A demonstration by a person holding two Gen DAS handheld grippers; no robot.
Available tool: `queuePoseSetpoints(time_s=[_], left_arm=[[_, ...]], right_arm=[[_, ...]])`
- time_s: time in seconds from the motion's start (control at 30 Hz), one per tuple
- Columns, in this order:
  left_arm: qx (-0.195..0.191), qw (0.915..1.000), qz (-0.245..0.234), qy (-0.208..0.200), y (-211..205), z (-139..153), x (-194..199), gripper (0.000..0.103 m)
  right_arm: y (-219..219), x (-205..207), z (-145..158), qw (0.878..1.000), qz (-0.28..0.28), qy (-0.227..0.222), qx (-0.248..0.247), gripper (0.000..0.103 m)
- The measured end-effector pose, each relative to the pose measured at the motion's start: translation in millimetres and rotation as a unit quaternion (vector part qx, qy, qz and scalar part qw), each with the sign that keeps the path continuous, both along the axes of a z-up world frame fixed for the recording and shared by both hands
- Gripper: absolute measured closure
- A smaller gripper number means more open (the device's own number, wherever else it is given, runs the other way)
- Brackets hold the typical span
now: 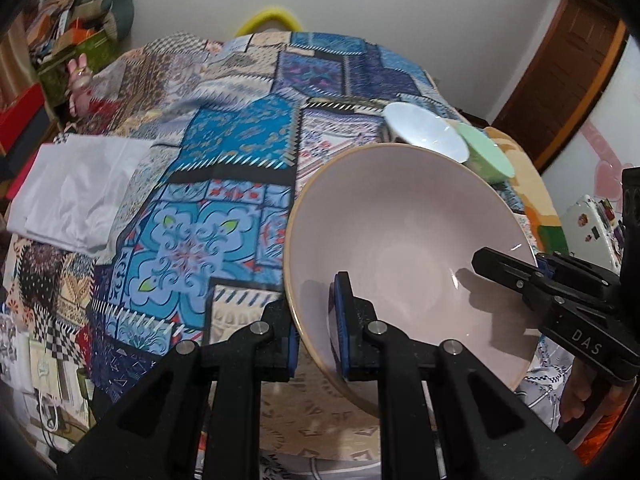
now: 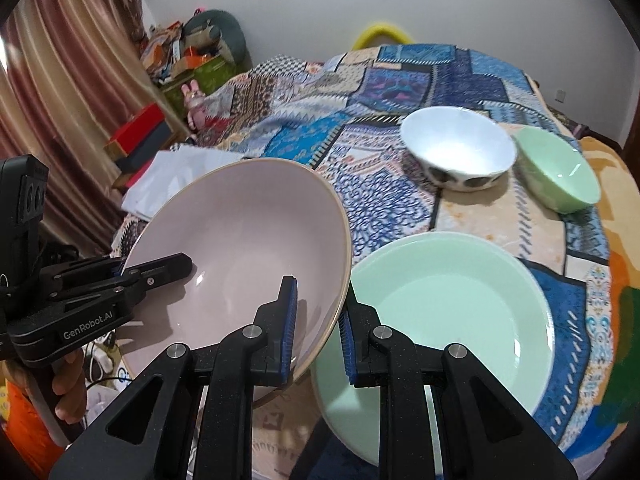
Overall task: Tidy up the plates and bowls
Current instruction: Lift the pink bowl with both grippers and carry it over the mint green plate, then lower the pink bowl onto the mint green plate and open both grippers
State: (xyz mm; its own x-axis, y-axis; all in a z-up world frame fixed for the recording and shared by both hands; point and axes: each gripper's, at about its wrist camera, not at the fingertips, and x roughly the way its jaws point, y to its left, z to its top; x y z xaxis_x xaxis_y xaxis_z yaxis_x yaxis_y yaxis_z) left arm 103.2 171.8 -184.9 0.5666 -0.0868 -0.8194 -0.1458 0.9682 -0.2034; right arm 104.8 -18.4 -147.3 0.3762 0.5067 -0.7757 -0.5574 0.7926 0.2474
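— Patchwork bedspread [image 2: 400, 92] is covering the bed; what's each tool doing?
— Left tool [image 1: 316, 332] and right tool [image 2: 318, 328] are both clamping the pink bowl's [image 2: 240, 240] rim, one each side, with the green plate [image 2: 460, 312] lying just right of the right tool.

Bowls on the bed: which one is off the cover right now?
The big pink bowl: each hand-held gripper, left and right, clamps its rim. The white bowl and the small green bowl sit on the patchwork cover.
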Motion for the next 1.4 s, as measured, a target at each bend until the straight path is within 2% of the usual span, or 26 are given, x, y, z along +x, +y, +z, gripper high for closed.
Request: queuePoseSetpoints(time_s=[0.37, 0.7, 1.07, 1.3, 1.4], left_arm=[[-0.016, 0.9987, 0.029, 0.038, 34, -40, 7, 0.088], [-0.020, 0.9971, 0.042, 0.060, 47, -63, 10, 0.088], [0.004, 0.9976, 0.042, 0.055, 45, -69, 11, 0.088], [-0.005, 0.9968, 0.045, 0.065, 46, -69, 10, 0.087], [0.004, 0.9969, 0.040, 0.067, 42, -66, 8, 0.079]], right_arm=[[33, 10, -31, 0.999, 0.027, 0.034, -0.023, 0.085], [48, 12, -50, 0.997, 0.047, 0.052, -0.040, 0.085], [54, 12, -55, 0.996, 0.062, 0.045, -0.052, 0.082], [54, 14, -52, 0.995, 0.064, 0.047, -0.055, 0.082], [49, 14, -45, 0.996, 0.061, 0.043, -0.044, 0.075]])
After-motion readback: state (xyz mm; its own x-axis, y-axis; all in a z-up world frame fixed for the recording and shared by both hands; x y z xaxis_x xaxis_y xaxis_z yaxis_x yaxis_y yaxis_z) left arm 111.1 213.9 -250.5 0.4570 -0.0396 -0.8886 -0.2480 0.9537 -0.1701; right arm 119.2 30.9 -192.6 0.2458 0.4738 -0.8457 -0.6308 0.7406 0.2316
